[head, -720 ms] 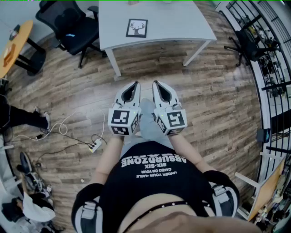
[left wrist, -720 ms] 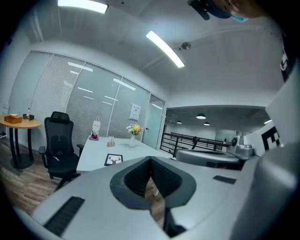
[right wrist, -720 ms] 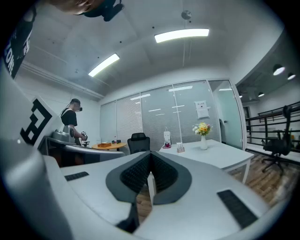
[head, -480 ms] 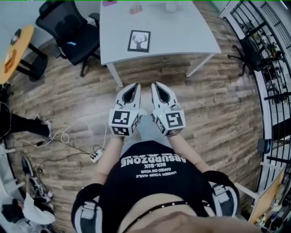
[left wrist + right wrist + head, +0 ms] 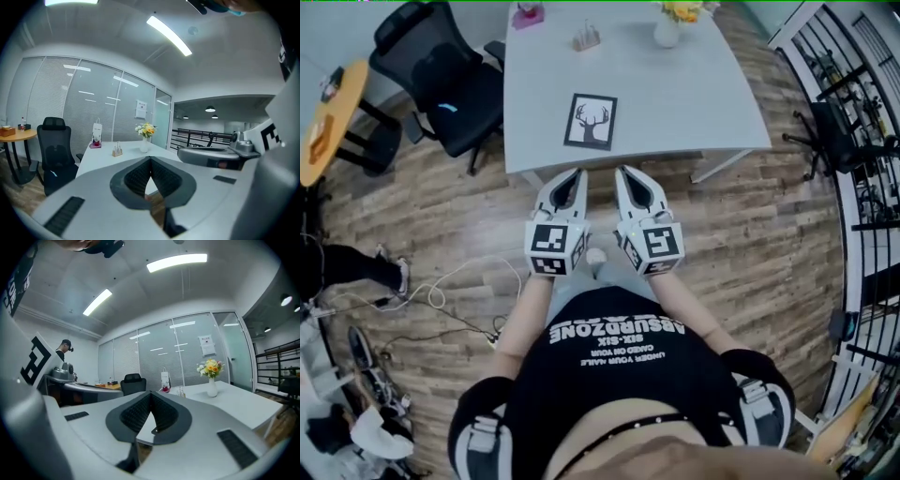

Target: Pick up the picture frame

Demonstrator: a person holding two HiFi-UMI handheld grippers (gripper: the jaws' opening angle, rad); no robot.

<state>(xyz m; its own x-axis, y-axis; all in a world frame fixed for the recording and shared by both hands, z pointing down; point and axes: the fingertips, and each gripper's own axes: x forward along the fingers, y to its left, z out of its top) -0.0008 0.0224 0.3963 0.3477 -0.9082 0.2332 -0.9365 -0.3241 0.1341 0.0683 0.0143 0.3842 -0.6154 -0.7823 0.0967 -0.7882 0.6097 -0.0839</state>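
Flat on the white rectangular desk (image 5: 694,94), near its front edge: black-bordered picture frame with a deer print (image 5: 591,122). Closed tight on nothing, just short of it: left tool (image 5: 573,178), right tool (image 5: 627,176). Probably light, stiff, breakable if glazed; best pinched across one thin border.

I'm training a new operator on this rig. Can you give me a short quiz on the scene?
1. True or false: the picture frame lies flat on the table.
2. The left gripper and right gripper are: A) open; B) shut, empty; C) shut on the frame.
3. Fill in: the vase of flowers stands at the table's ___ end, seen from the person.
Key: 1 true; 2 B; 3 far.
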